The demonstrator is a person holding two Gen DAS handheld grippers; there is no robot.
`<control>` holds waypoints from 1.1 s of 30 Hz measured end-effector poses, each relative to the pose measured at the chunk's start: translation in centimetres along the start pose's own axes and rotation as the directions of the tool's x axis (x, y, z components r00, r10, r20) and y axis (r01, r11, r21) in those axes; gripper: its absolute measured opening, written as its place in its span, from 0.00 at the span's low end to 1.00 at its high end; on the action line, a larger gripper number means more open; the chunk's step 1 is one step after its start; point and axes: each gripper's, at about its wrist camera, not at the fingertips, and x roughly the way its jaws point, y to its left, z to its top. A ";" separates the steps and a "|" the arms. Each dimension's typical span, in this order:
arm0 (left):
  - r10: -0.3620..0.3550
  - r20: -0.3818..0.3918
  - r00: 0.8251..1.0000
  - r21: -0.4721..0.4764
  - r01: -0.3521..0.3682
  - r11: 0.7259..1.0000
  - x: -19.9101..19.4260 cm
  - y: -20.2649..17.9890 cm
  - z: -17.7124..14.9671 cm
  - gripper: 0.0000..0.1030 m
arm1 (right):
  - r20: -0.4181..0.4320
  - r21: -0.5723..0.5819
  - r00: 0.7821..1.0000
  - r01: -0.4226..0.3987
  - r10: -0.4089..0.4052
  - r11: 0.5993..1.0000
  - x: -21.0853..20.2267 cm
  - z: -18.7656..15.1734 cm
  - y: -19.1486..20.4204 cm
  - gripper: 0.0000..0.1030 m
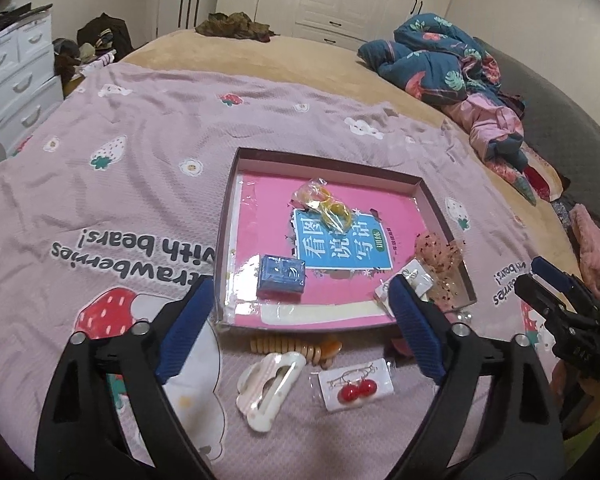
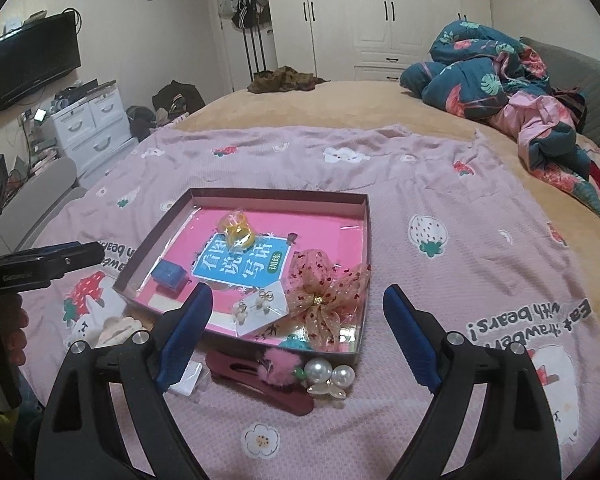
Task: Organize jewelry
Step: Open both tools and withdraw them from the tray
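A shallow box tray (image 1: 228, 200) (image 2: 156, 228) with a pink book inside lies on the pink blanket. In it are a blue ring box (image 1: 280, 278) (image 2: 168, 274), a bag of yellow rings (image 1: 326, 204) (image 2: 240, 230), an earring card (image 2: 260, 306) and a lace bow (image 2: 324, 292). In front of the tray lie a white cloud hair clip (image 1: 266, 386), a red cherry earring card (image 1: 354, 390), a beaded bracelet (image 1: 292, 348), a maroon clip (image 2: 260, 384), a pink pompom (image 2: 274, 368) and a pearl clip (image 2: 328, 378). My left gripper (image 1: 300, 328) and right gripper (image 2: 298, 332) are open and empty above these.
A folded blue floral quilt (image 2: 500, 76) and pink clothes lie at the far right of the bed. White drawers (image 2: 92, 128) and a TV (image 2: 28, 60) stand to the left. Wardrobes line the back wall.
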 end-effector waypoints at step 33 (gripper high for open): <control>-0.008 0.003 1.000 0.014 0.008 1.000 -3.9 0.4 -6.9 0.86 | -0.027 -0.019 0.999 -0.030 0.029 0.999 -4.0 -5.6 2.4 0.84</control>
